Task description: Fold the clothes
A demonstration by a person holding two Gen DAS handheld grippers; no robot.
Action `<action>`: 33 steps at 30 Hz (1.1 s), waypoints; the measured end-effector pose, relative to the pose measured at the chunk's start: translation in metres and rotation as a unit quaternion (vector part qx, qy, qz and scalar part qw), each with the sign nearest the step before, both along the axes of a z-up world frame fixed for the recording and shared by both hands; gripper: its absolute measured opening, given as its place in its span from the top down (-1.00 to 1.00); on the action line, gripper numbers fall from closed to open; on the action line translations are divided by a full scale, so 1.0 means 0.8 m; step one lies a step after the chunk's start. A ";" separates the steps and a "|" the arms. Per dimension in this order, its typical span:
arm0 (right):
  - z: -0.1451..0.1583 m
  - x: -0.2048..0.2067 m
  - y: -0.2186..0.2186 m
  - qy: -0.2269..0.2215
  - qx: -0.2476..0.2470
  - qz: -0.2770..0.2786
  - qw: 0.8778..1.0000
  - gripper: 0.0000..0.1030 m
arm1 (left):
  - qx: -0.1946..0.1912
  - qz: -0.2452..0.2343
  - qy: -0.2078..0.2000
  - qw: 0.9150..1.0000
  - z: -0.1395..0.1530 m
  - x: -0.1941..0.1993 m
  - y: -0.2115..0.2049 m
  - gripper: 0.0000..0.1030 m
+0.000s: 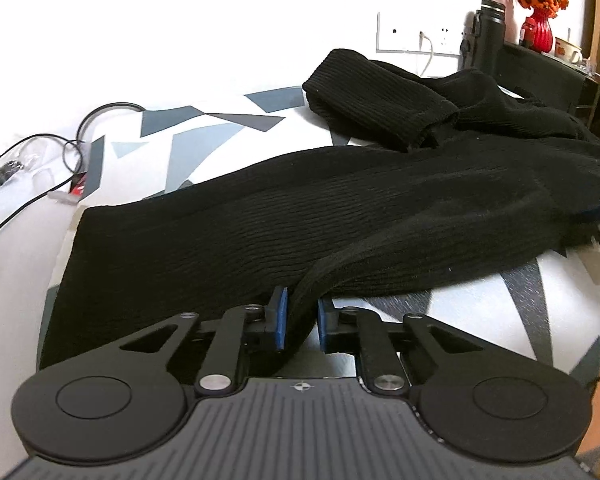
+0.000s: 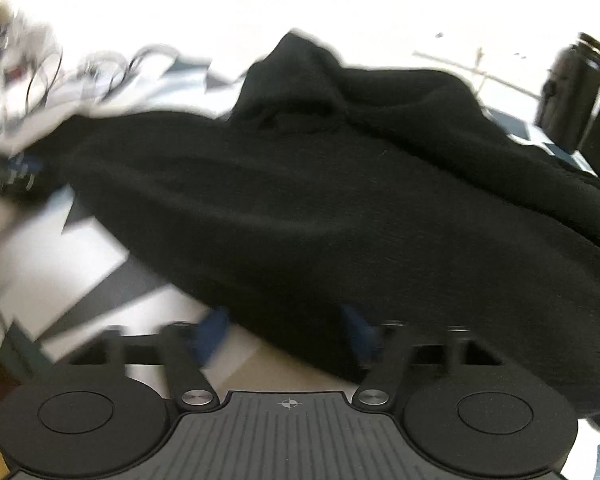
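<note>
Roughly lit, wall blown out white. Left wrist view, notes running left to right.

Far left of frame: loose cables (image 1: 40,160) and small clutter sit at the edge of the patterned cloth (image 1: 204,132). If I drag the garment that way, the hem could sweep into them and snag.

Centre: the black ribbed sweater (image 1: 300,216) lies spread across the patterned cloth, body running from lower left to upper right, one sleeve (image 1: 380,96) doubled back on top in the upper middle. My left gripper (image 1: 302,320) sits low centre, blue pads narrow, pinching a ridge of the sweater's near edge. The bite looks thin; a quick lift could let the knit slide out, or raise one layer only and skew the fold.

Upper right: a dark bottle (image 1: 486,36), a red vase of orange flowers (image 1: 538,32) and a cup (image 1: 568,50) stand on a ledge close behind the sweater. A wide swing of cloth toward that corner could tip them.

Right wrist view is motion-blurred. Left of frame I see the other gripper (image 2: 12,176) at the sweater's (image 2: 320,208) edge. My right gripper (image 2: 286,332), bottom centre, has its jaws wide, the right pad over the hem, the left pad over bare cloth (image 2: 80,248); it holds nothing that I can make out. Closing while moving this fast risks missing the edge or bunching it. Bottle (image 2: 572,88) again at upper right.
</note>
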State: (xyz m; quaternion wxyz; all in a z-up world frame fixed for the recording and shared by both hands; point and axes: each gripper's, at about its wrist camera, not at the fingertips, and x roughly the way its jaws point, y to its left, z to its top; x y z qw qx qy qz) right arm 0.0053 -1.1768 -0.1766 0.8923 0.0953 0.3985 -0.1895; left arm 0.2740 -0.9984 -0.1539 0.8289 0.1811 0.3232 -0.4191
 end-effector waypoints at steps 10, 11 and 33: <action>0.004 -0.050 -0.013 -0.043 0.053 0.010 0.998 0.80 | 0.015 0.040 -0.002 0.999 -0.003 -0.063 0.021 0.74; 0.004 -0.056 -0.012 -0.045 0.057 0.011 0.997 0.80 | 0.018 0.042 -0.003 0.999 -0.003 -0.069 0.024 0.74; 0.163 -0.082 -0.157 -0.201 0.157 -0.106 0.961 -0.52 | -0.052 0.014 0.120 0.991 0.087 -0.043 -0.071 -0.71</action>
